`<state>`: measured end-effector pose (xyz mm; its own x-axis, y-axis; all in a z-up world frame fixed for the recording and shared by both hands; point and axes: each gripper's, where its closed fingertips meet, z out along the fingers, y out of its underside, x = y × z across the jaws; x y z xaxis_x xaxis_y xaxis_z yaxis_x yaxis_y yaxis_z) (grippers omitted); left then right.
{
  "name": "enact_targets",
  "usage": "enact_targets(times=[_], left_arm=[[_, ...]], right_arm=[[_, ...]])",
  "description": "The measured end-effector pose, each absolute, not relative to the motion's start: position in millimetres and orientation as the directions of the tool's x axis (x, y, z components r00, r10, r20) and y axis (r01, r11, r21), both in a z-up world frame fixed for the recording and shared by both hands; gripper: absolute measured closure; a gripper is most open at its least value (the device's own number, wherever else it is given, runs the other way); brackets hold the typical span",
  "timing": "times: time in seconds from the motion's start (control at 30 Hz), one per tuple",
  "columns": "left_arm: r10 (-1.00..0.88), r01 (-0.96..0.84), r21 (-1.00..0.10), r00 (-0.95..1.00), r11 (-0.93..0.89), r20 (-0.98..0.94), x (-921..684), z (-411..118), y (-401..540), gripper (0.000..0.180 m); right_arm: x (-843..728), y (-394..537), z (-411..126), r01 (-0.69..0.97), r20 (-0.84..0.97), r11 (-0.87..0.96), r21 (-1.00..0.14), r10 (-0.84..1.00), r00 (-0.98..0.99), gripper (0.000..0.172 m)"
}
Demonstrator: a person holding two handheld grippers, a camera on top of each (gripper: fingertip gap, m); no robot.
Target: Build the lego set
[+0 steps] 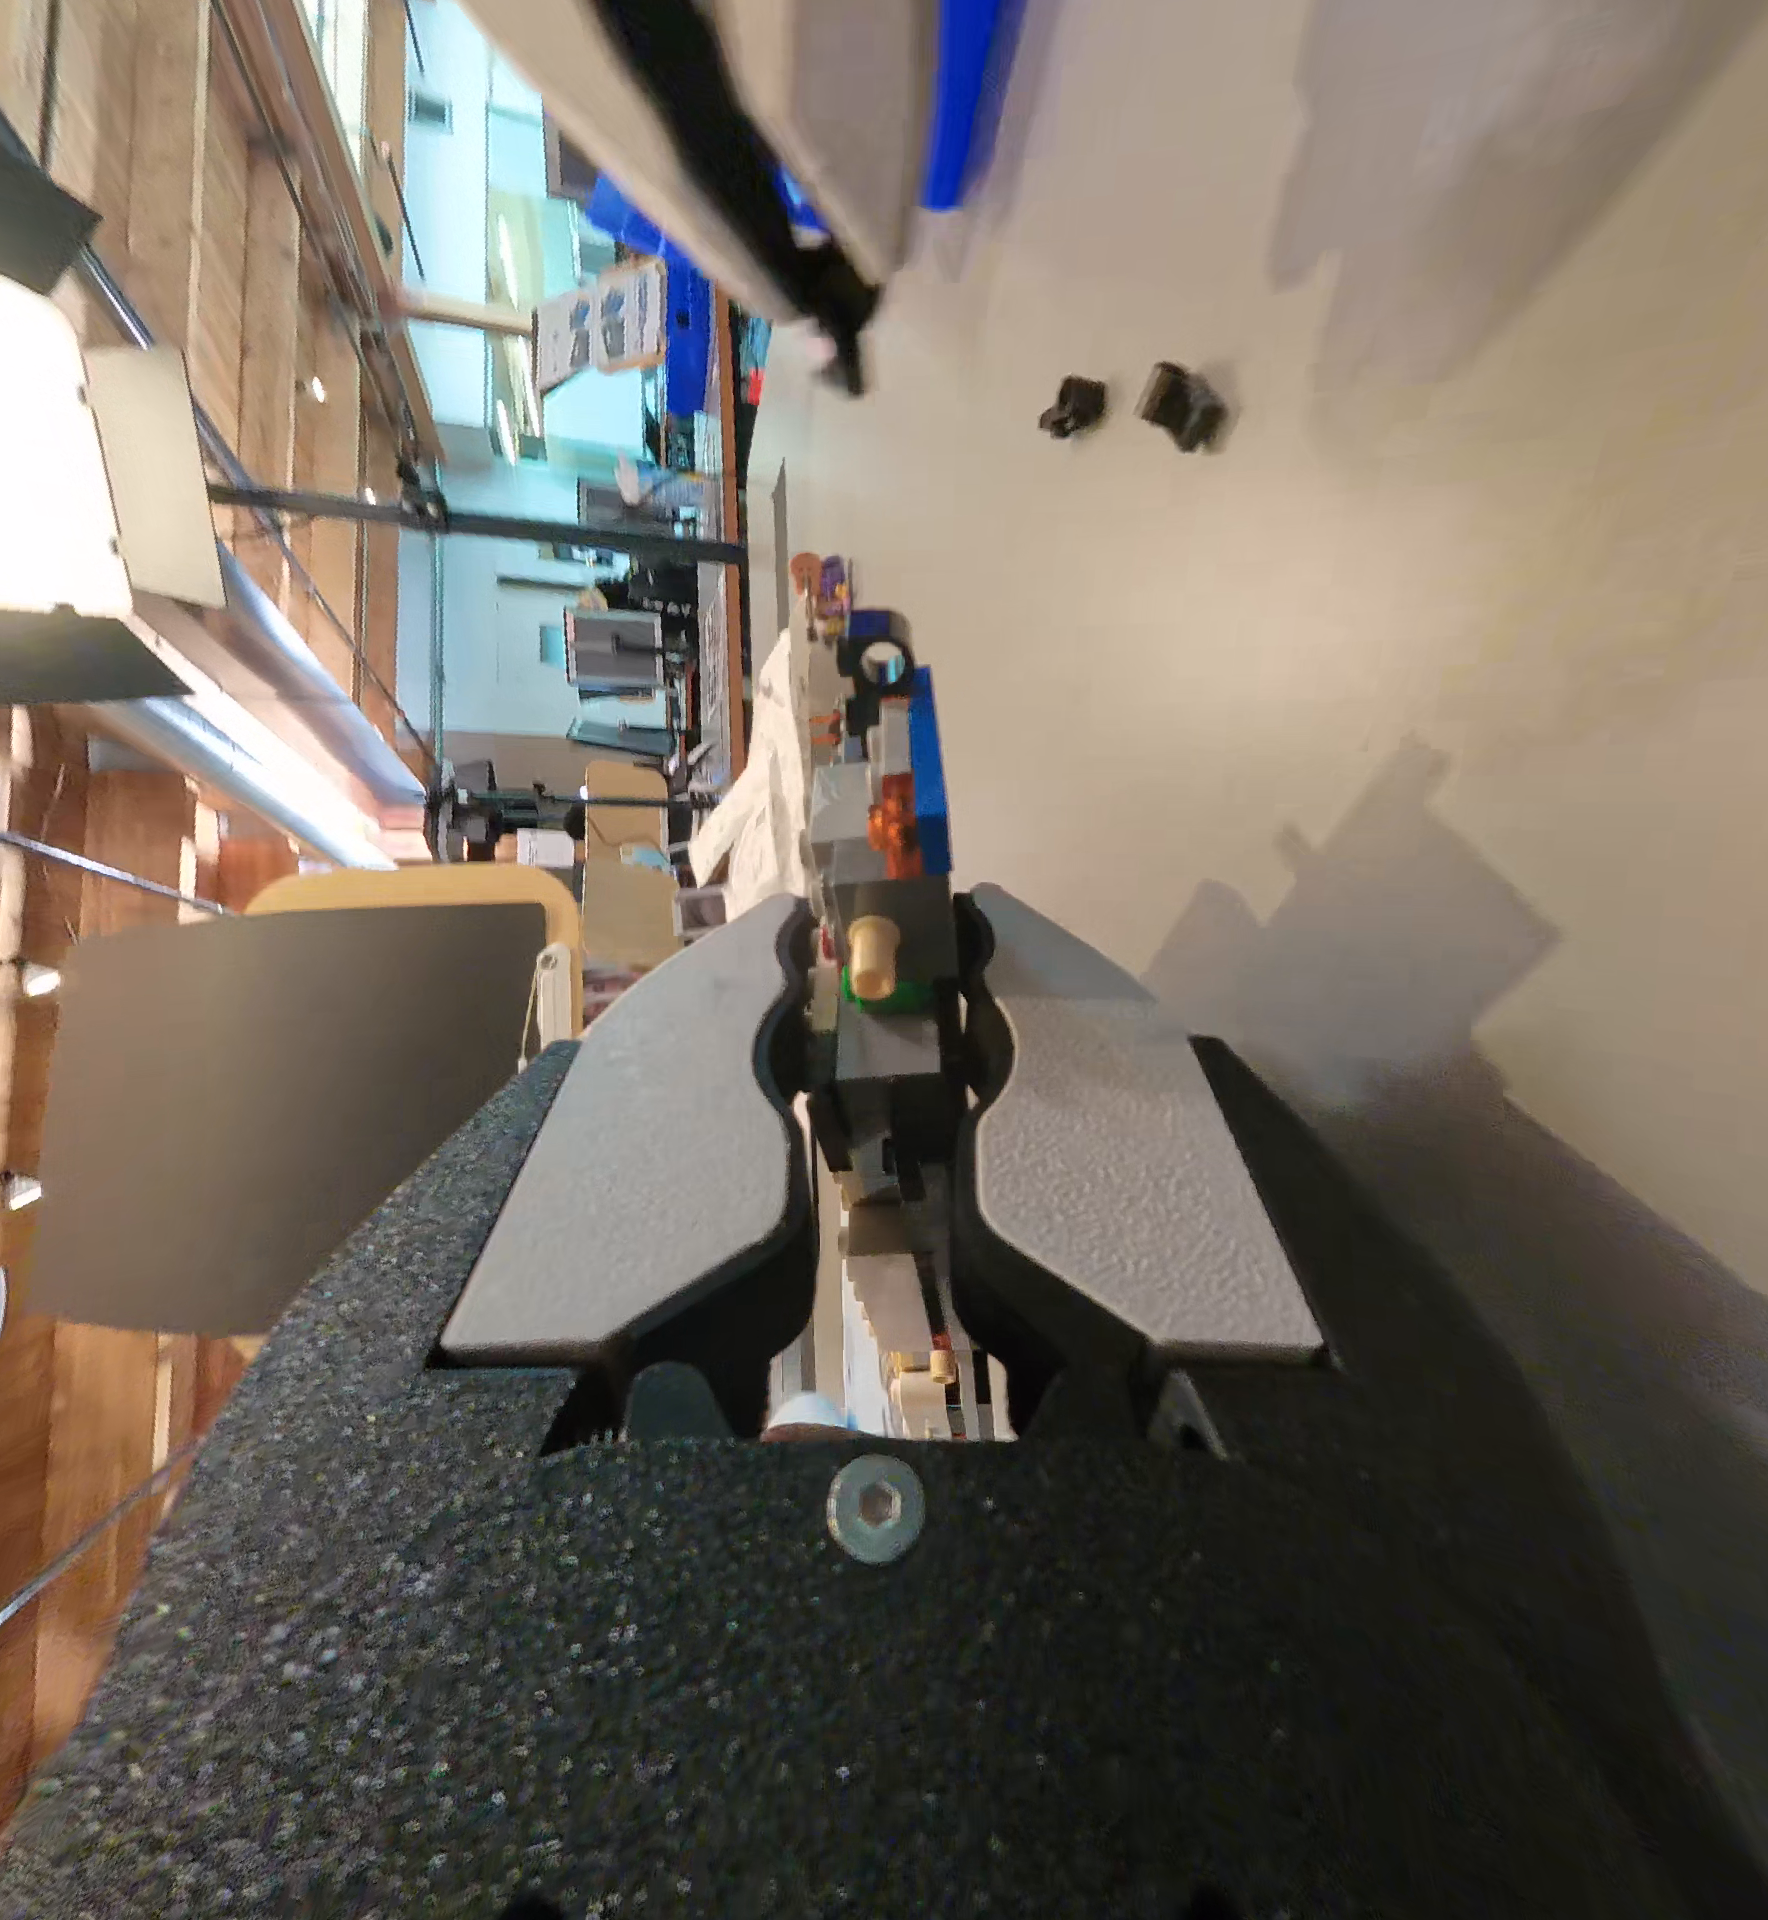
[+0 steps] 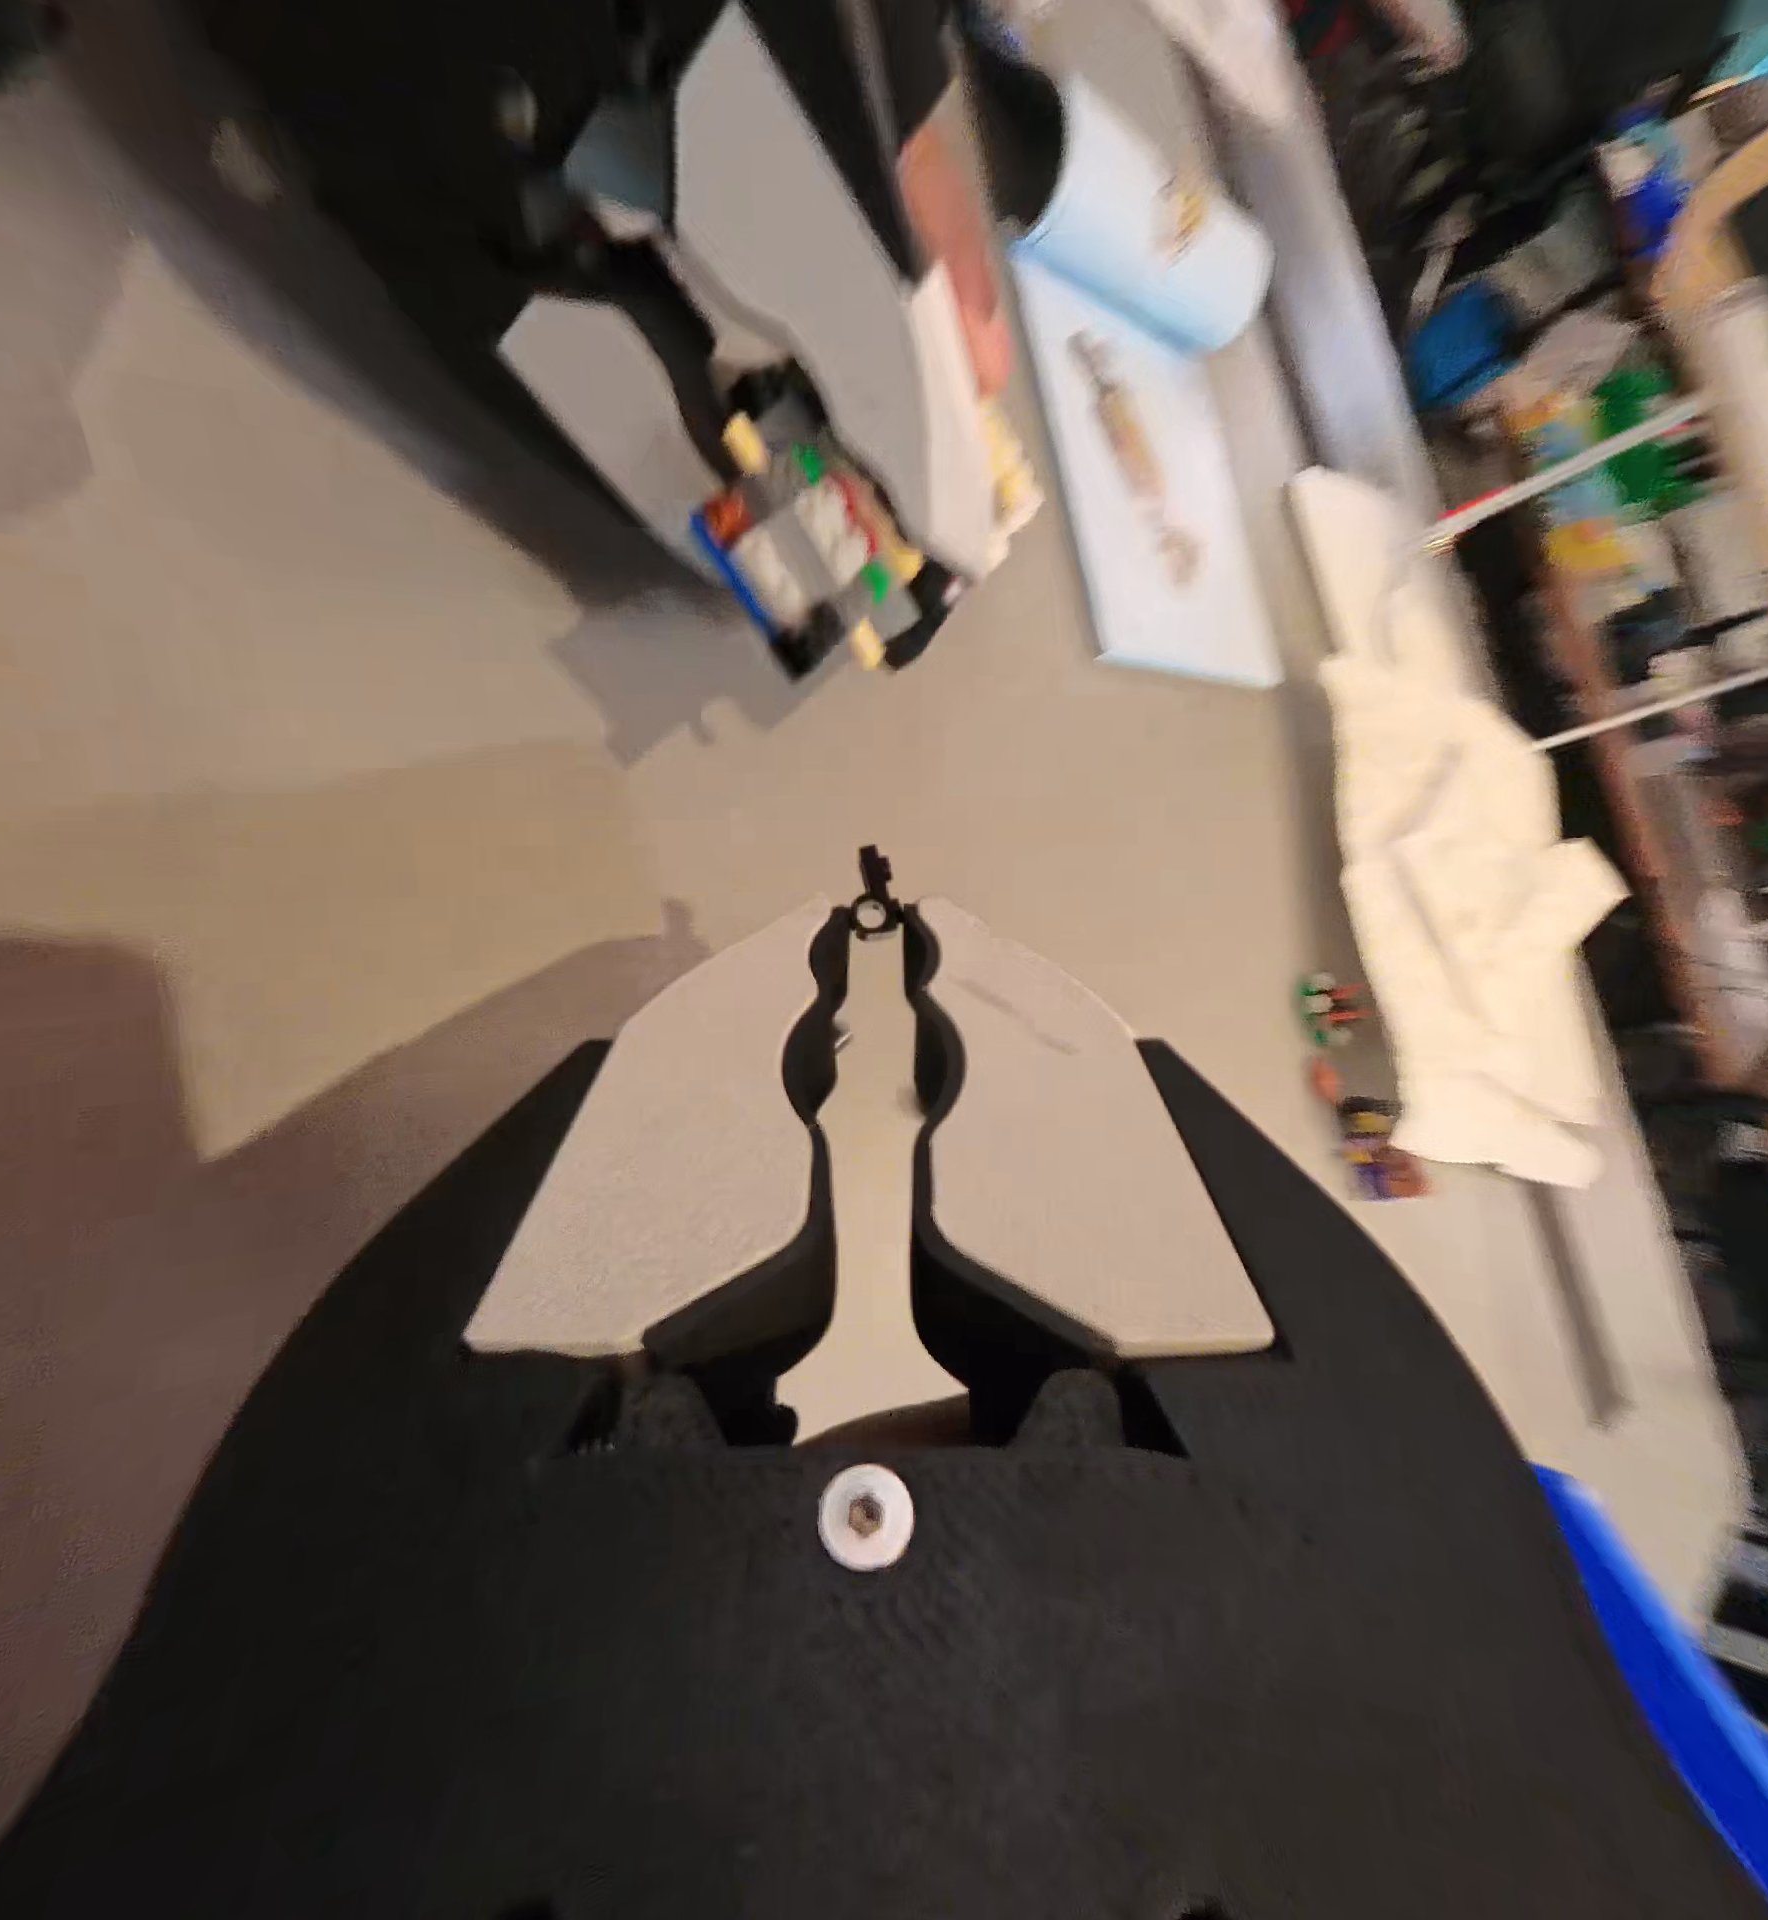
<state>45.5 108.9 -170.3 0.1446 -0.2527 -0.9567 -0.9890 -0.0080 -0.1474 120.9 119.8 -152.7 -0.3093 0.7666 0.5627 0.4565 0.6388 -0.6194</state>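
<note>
Left gripper (image 1: 885, 966) is clamping the brick model (image 1: 885, 997); right gripper (image 2: 872, 920) is pinching a small black piece (image 2: 872, 904), not yet attached

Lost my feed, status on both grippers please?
Left gripper clamped on multicoloured brick model. Right gripper pinching small black ring piece at fingertips. Two black pieces loose on table.

The left gripper (image 1: 885, 935), at frame centre and rolled sideways, clamps a brick model (image 1: 890, 997) between its pads. The right gripper (image 2: 872, 914), centre frame, pinches a small black ringed piece (image 2: 871, 902) at its tips.
</note>
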Motion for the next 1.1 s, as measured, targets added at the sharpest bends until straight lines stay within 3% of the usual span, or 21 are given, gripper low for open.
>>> enact_targets(times=[0.23,0.4,1.1], left_arm=[[-0.276,-0.936,-0.284,0.335,-0.207,-0.901,42,-162,110,0.155],[-0.283,-0.919,-0.311,0.374,-0.242,-0.883,39,-162,109,0.154],[-0.315,-0.932,-0.299,0.351,-0.204,-0.881,42,-164,106,0.155]], right_arm=[[103,104,-112,0.498,0.808,0.781,-0.377,0.54,-0.236,0.162],[92,98,-117,0.508,0.841,0.815,-0.278,0.462,-0.281,0.162],[79,84,-130,0.429,0.835,0.879,-0.207,0.387,-0.391,0.162]])
